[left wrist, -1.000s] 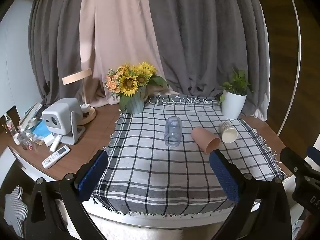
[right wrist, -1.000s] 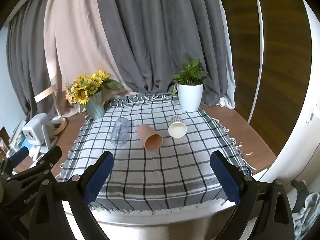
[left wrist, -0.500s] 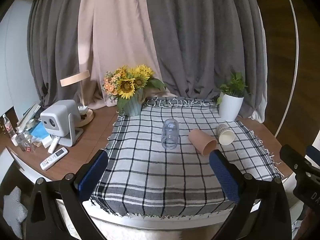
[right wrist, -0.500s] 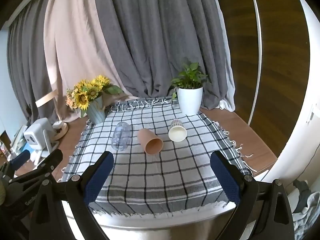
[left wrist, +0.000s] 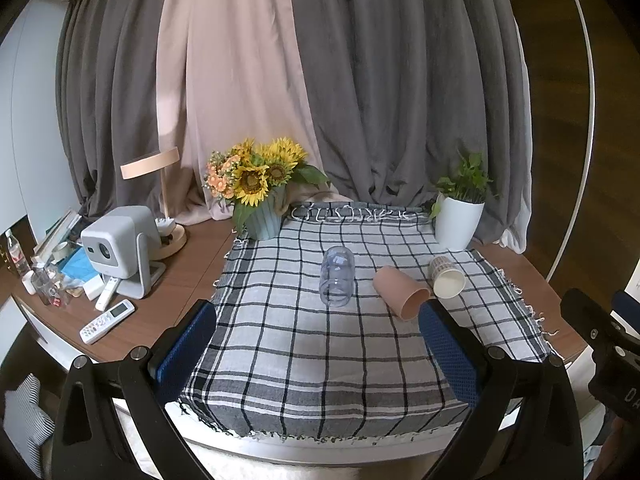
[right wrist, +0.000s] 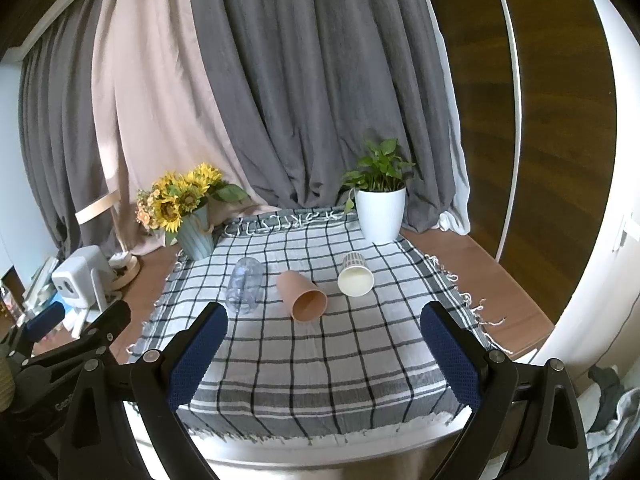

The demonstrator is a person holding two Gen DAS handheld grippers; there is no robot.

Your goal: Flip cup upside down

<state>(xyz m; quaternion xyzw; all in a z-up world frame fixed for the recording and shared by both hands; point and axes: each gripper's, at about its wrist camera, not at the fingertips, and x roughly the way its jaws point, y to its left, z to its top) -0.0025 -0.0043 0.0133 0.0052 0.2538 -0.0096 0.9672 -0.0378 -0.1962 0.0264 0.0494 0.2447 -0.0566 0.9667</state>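
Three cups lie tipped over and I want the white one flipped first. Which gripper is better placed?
Probably right. The white cup lies nearer the right gripper, within its open jaws' span; in the left view it sits beyond the left gripper's right finger. Both are open.

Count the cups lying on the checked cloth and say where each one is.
3, all on their sides in a row: the clear cup on the left, the pink cup in the middle, the white paper cup on the right. None looks hidden.

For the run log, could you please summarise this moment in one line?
phase: pre-grasp | left gripper: open | right gripper: open | clear cup, pink cup, paper cup: lying sideways on checked cloth
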